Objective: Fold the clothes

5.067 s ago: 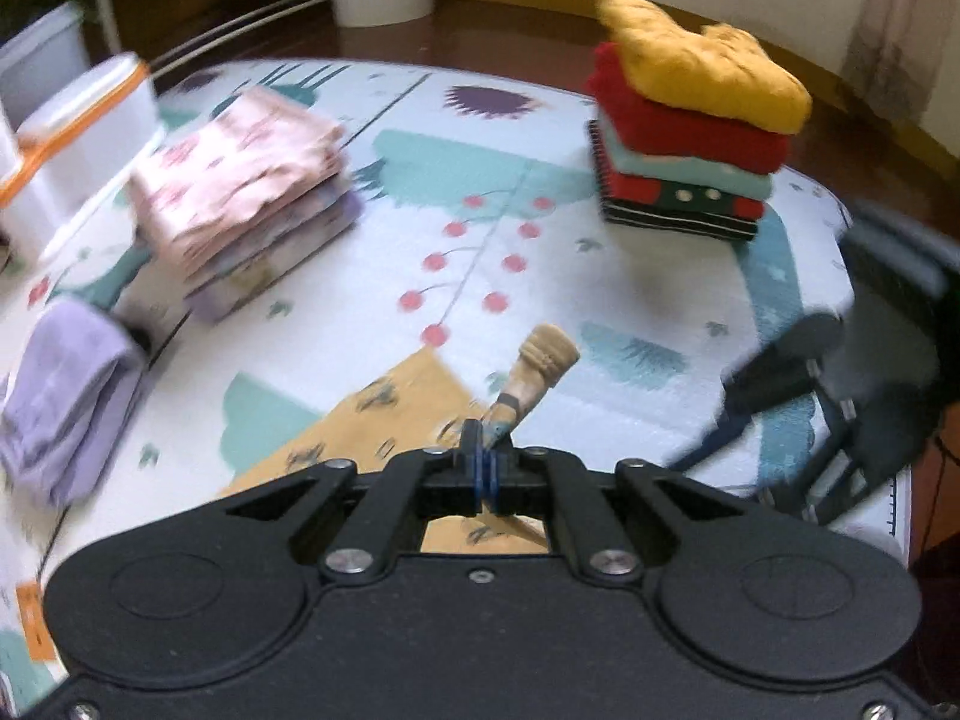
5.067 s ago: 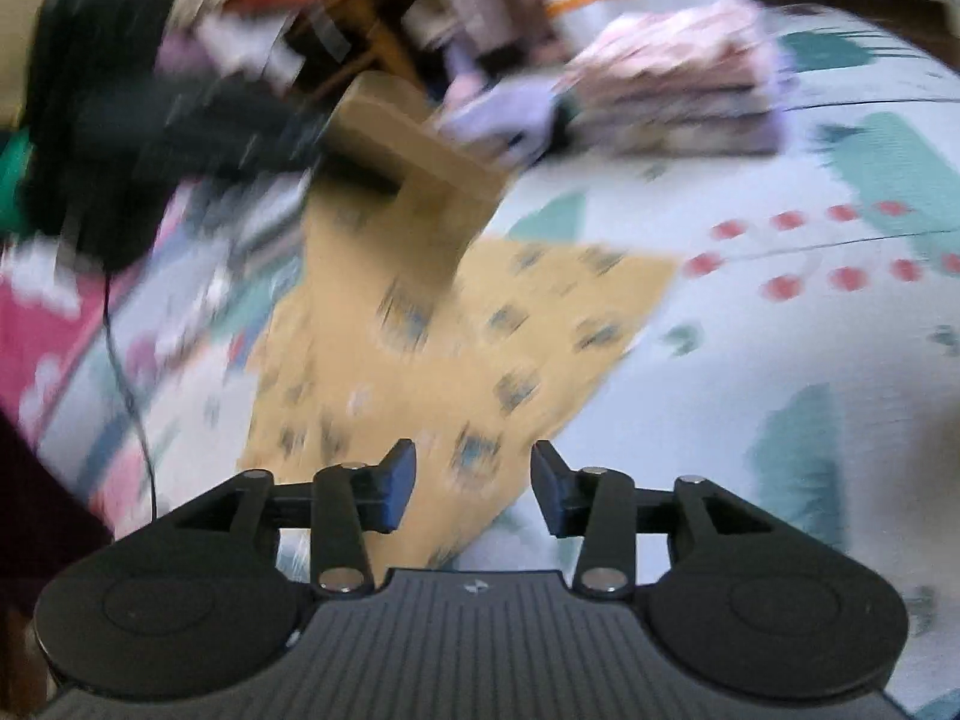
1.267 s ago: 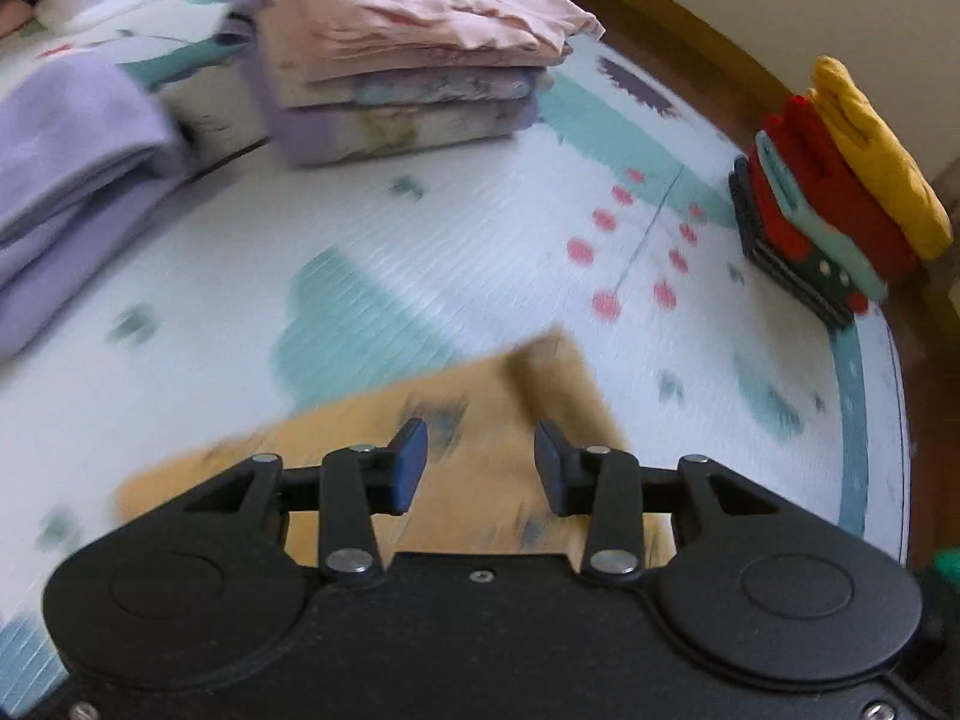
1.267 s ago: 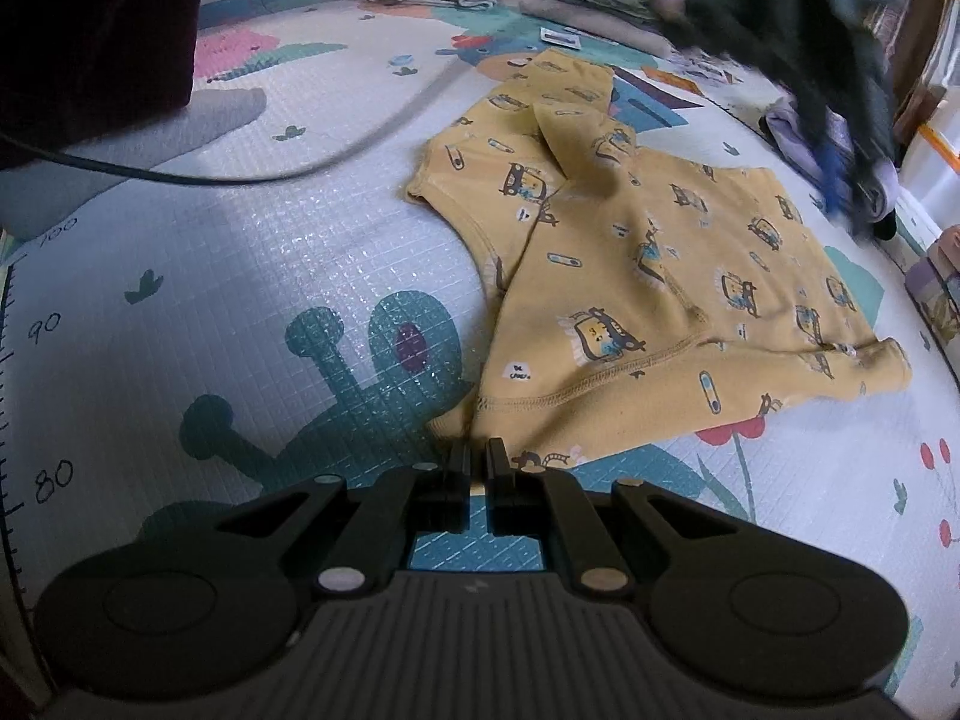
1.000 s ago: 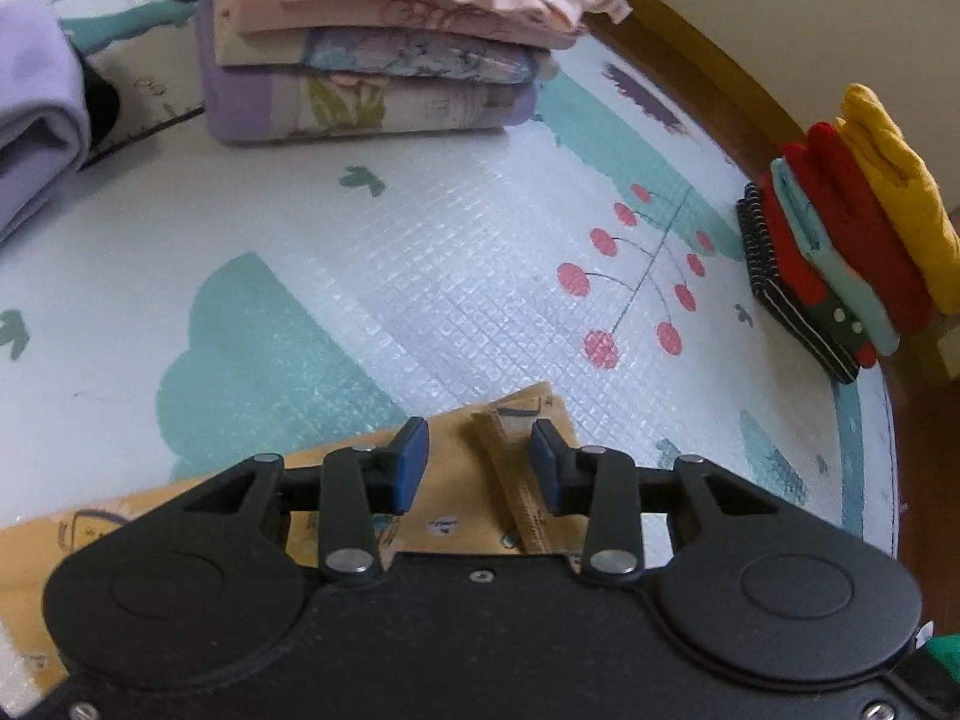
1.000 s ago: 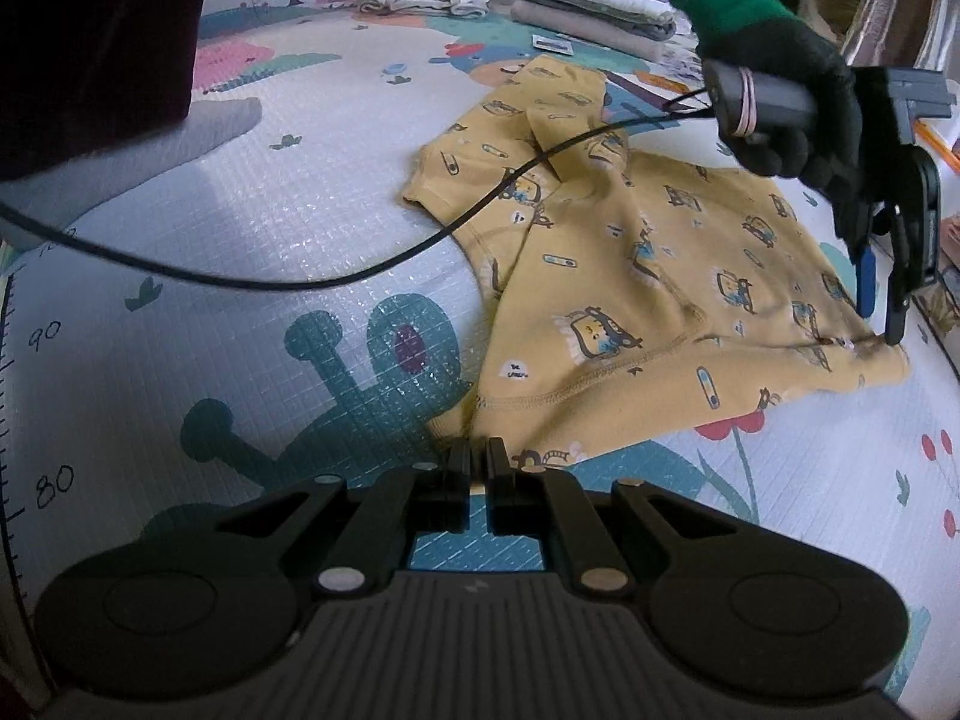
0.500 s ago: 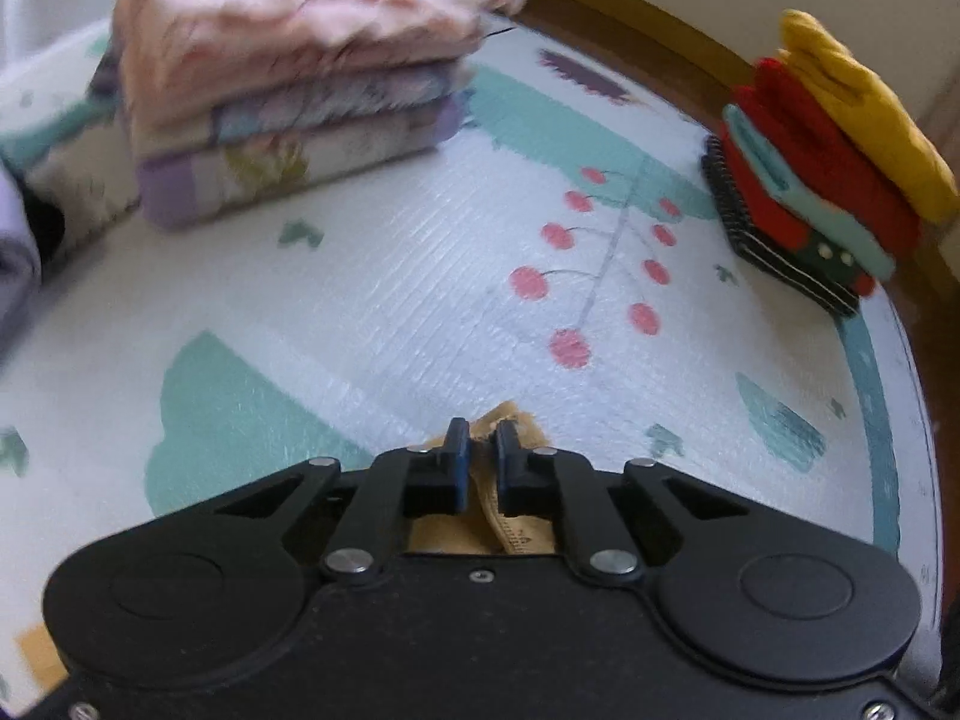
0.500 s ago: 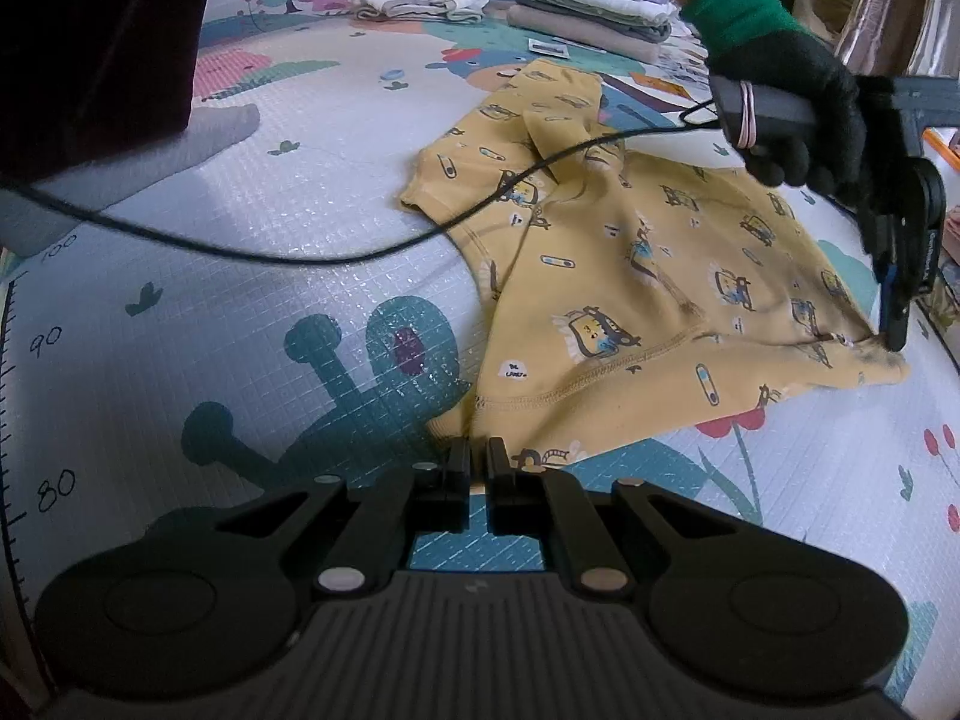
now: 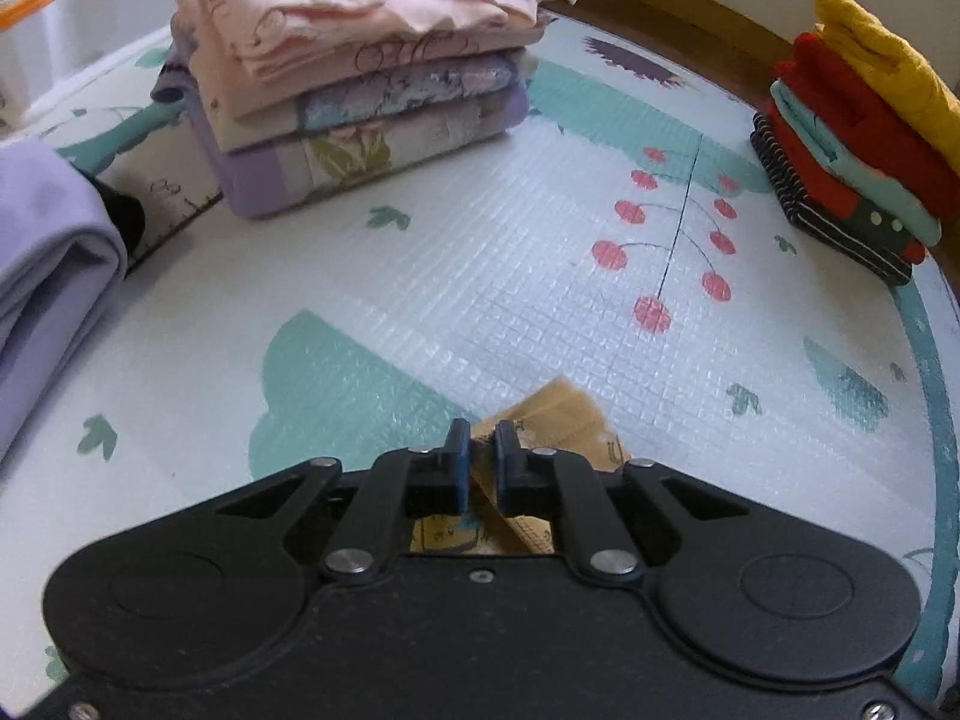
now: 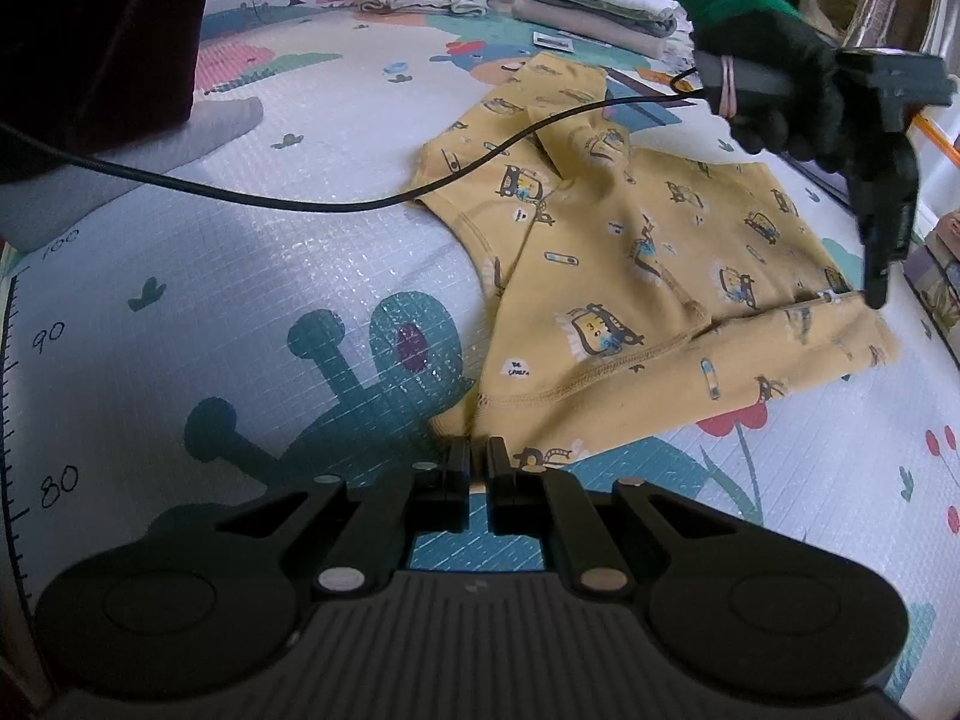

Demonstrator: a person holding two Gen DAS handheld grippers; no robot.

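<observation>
A yellow child's shirt point(image 10: 630, 276) with small car prints lies spread on the play mat point(image 10: 270, 312). My right gripper point(image 10: 478, 465) is shut on the shirt's near hem corner. In the right wrist view a black-gloved hand point(image 10: 774, 96) holds my left gripper point(image 10: 879, 300), which points down onto the end of the far sleeve. In the left wrist view, my left gripper point(image 9: 480, 462) is shut on that sleeve's cuff point(image 9: 558, 414), and a short tip of yellow cloth sticks out past the fingers.
Ahead of the left gripper stand a folded pink and purple stack point(image 9: 360, 72), a red and yellow stack point(image 9: 864, 138) and a lilac garment point(image 9: 48, 252). A black cable point(image 10: 300, 198) crosses the mat. More folded piles point(image 10: 594, 6) lie at the back.
My left gripper came down over the sleeve cuff while open, then shut on it. The right gripper has stayed shut at the hem corner.
</observation>
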